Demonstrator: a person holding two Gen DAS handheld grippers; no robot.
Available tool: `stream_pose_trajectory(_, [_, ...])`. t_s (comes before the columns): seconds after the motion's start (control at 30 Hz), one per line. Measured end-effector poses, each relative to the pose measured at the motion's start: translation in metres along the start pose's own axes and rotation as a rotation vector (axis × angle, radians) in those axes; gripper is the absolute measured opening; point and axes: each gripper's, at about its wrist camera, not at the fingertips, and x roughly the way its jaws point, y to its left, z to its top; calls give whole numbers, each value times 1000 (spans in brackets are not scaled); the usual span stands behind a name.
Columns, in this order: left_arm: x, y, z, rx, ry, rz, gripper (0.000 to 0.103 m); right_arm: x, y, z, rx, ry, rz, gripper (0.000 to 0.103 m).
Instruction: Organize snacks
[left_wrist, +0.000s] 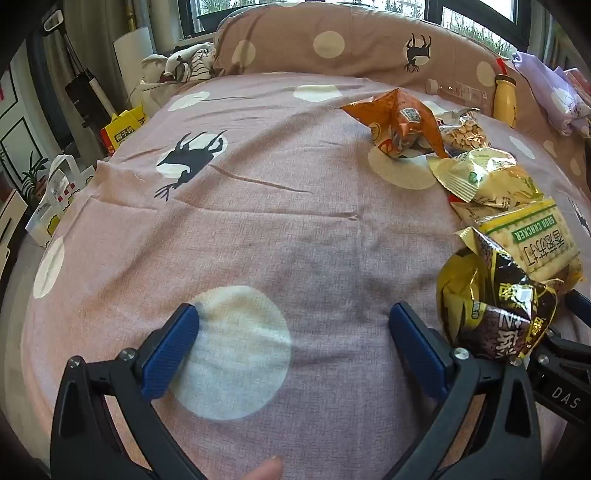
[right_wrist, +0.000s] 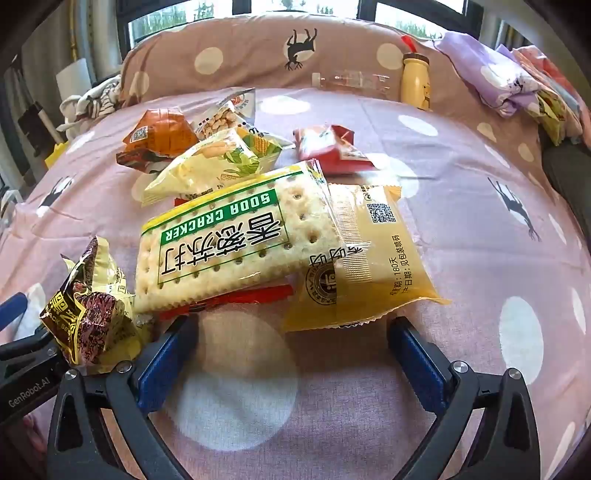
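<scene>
The snacks (right_wrist: 236, 206) lie in 1 messy pile on the bed (left_wrist: 258, 229), so no tidying is done. The left gripper (left_wrist: 293, 350) and right gripper (right_wrist: 291, 354) have jaws wide open, holding nothing.

I see a pink bedsheet (right_wrist: 461, 192) with white dots and black deer, a green-and-white soda cracker pack (right_wrist: 236, 236), and blue gripper pads (right_wrist: 162, 369).

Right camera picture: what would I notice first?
The big soda cracker pack in the middle, lying on top of the snack pile on the pink spotted bedsheet. A tan packet sits beside it at the right, and a crumpled gold-and-brown wrapper lies at the left.
</scene>
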Motion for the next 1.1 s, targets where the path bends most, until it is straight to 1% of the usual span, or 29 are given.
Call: stream_pose_trajectory(1.1, [-1, -1, -1, -4, -2, -1, 103, 0, 0, 0, 1, 0, 0, 103])
